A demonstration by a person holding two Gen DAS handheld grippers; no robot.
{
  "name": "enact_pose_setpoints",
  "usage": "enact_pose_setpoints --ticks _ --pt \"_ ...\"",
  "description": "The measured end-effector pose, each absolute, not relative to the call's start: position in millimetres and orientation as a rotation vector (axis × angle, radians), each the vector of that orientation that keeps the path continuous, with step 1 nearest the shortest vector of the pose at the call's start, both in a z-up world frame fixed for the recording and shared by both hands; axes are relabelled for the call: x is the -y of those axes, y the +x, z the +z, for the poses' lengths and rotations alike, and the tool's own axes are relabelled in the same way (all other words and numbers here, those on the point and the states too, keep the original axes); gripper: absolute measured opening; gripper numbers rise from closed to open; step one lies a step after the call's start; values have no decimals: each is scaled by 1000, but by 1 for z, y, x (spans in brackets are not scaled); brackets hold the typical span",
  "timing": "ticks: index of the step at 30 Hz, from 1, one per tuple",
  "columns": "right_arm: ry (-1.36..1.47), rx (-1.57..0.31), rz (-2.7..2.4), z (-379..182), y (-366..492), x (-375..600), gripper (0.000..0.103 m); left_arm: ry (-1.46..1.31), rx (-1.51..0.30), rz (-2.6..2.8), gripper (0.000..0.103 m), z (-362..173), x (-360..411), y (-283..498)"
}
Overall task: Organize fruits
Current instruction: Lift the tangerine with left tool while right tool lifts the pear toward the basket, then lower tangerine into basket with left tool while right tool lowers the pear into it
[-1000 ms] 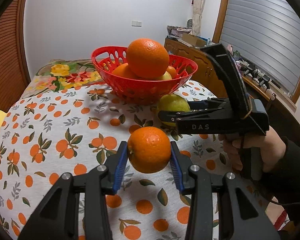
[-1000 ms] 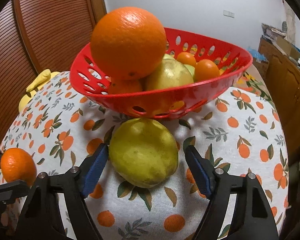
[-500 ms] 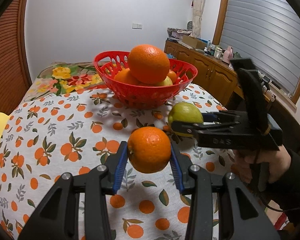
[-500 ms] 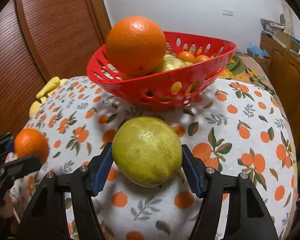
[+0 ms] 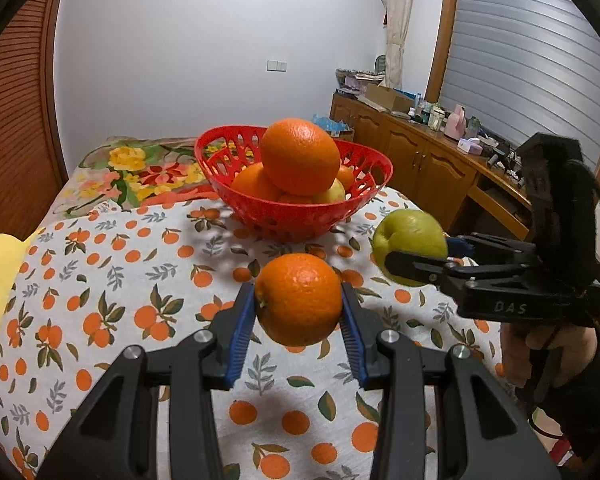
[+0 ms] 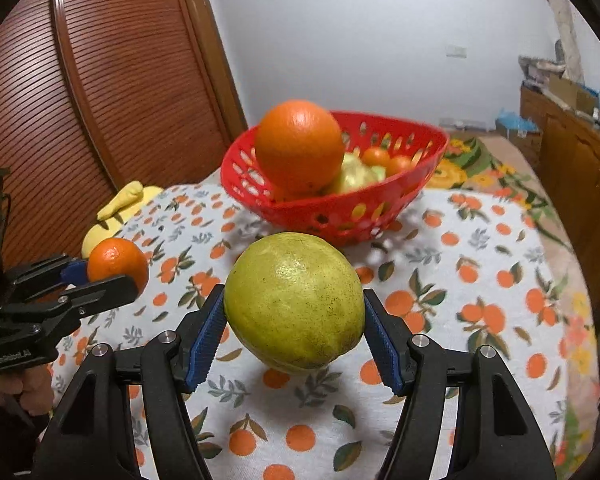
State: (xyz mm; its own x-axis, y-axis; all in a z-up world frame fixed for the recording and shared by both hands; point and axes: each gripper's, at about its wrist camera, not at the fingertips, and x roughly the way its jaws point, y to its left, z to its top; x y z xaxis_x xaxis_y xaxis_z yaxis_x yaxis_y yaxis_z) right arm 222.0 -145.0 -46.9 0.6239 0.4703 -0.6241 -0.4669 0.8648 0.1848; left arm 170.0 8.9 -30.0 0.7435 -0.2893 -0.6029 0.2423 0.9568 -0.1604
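My left gripper [image 5: 298, 310] is shut on a small orange [image 5: 299, 294], held above the patterned tablecloth. My right gripper [image 6: 294, 314] is shut on a large yellow-green fruit [image 6: 294, 300], also clear of the cloth. Beyond both stands a red perforated basket [image 5: 296, 218] piled with fruit, with a big orange [image 5: 300, 156] on top. In the left wrist view the right gripper [image 5: 416, 258] carries the green fruit [image 5: 410, 236] to the basket's right. The right wrist view shows the left gripper [image 6: 100, 276] and its orange [image 6: 118, 260] at the far left.
A yellow soft toy [image 6: 116, 208] lies at the table's left edge by a brown louvred door [image 6: 100, 80]. A wooden sideboard [image 5: 420, 160] with clutter runs along the right wall. A floral cloth [image 5: 140, 172] lies behind the basket. A hand [image 5: 540, 356] grips the right tool.
The right gripper's jaws closed on the yellow-green fruit, lifted it off the cloth and drew back from the basket. The left gripper keeps the orange, nearly still.
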Motion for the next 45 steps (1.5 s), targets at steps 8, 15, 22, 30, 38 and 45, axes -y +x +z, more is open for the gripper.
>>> enact_pose_setpoints --ticks 8,15,22,30,38,45 --pt "8 -649 540 -19 221 151 68 -71 -658 -295 40 -24 -7 173" --pt "3 -614 532 -3 235 157 68 -73 -652 -297 40 -21 -10 185" --pt "-50 -583 504 8 258 157 68 -72 -644 -293 40 -13 -17 209" --pt "-67 -622 483 2 307 157 68 -61 -644 -281 40 -4 -26 249" --pt "-77 -669 474 -10 352 156 68 -63 -653 -272 40 2 -35 297" --pt "-76 -685 485 -17 377 155 68 -61 -659 -276 40 2 -41 331"
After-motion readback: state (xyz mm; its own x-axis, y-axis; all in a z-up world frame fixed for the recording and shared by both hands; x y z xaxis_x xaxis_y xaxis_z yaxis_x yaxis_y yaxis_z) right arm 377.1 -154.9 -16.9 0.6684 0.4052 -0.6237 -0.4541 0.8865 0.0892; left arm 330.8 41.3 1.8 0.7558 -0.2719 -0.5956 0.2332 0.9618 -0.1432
